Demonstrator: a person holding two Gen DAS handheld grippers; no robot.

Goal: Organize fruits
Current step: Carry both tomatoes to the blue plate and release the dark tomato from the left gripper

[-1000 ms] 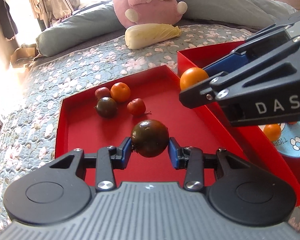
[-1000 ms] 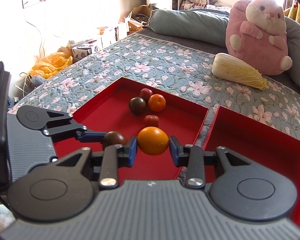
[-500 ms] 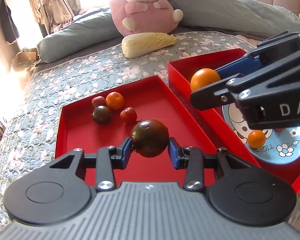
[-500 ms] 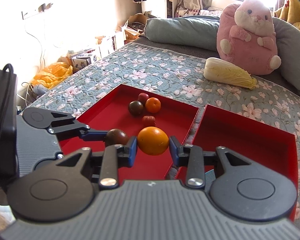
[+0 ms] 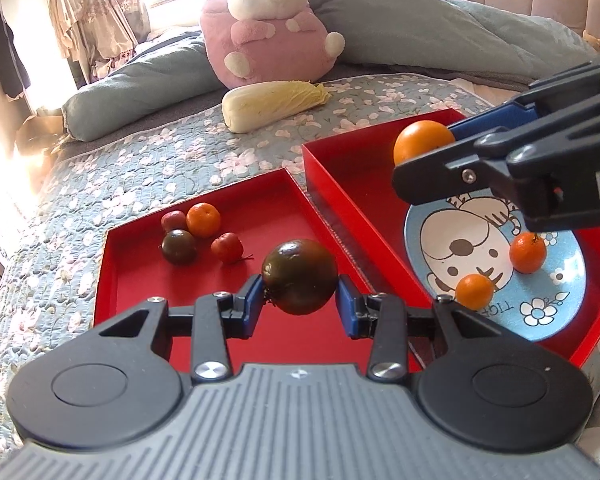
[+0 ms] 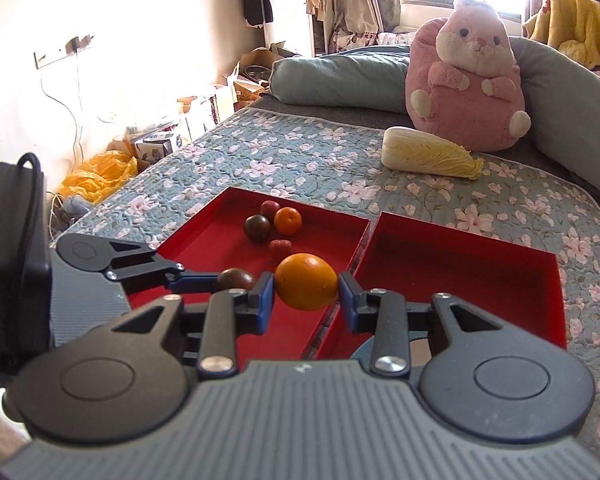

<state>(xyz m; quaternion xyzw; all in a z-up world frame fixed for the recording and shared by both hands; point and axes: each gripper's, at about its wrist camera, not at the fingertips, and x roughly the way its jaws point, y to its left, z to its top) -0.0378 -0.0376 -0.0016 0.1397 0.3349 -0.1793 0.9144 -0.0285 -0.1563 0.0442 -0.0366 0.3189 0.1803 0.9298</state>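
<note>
Left wrist view: both claws have swung right; left claw (image 5: 299,306) grips the dark tomato (image 5: 299,276), right claw (image 6: 306,298) grips the orange (image 6: 306,281), nearing the blue plate (image 5: 572,300) for sorting.

the right tongs (image 5: 428,148) hide part of the blue plate (image 5: 572,280) (its printed lettering is partly covered too).
</note>
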